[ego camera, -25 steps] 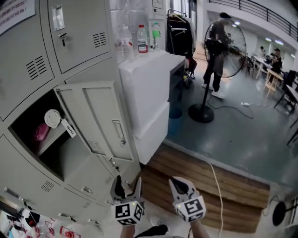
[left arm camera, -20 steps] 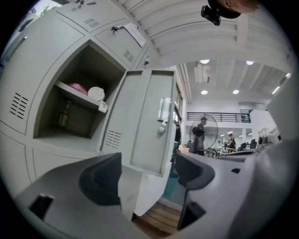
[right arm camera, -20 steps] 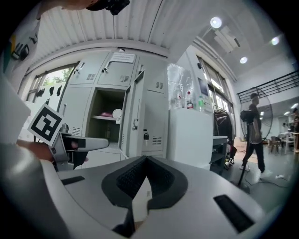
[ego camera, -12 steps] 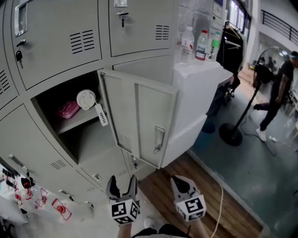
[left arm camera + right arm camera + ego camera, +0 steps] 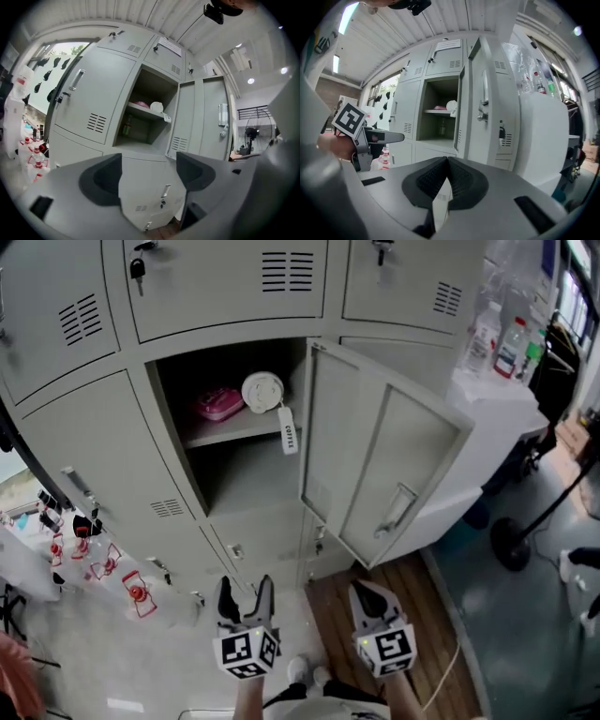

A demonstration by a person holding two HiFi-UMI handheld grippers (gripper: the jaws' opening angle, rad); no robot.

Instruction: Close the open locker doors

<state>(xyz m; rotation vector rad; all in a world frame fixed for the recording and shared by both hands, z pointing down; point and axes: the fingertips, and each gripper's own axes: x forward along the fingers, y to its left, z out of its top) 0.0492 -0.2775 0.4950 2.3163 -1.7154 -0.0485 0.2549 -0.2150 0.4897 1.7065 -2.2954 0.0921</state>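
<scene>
**One locker door stands open**

The locker door (image 5: 389, 465) hangs wide, hinged at the right of its compartment. Both grippers are held low in front of it. The left hand-held gripper (image 5: 244, 594) has its jaws apart and empty; the right hand-held gripper (image 5: 368, 596) has its jaws pressed together. Only the head view makes the hanging tag (image 5: 289, 430) legible: "COFFEE".

One open locker door (image 5: 389, 465). One shelf (image 5: 239, 427) inside, with one pink box (image 5: 217, 404) and one white round object (image 5: 262, 390) bearing one tag (image 5: 288, 440). Three bottles (image 5: 511, 334) on one white cabinet (image 5: 487, 418). Two keys (image 5: 138, 268) in locks. Two grippers: left gripper (image 5: 245, 589), right gripper (image 5: 361, 592).
</scene>
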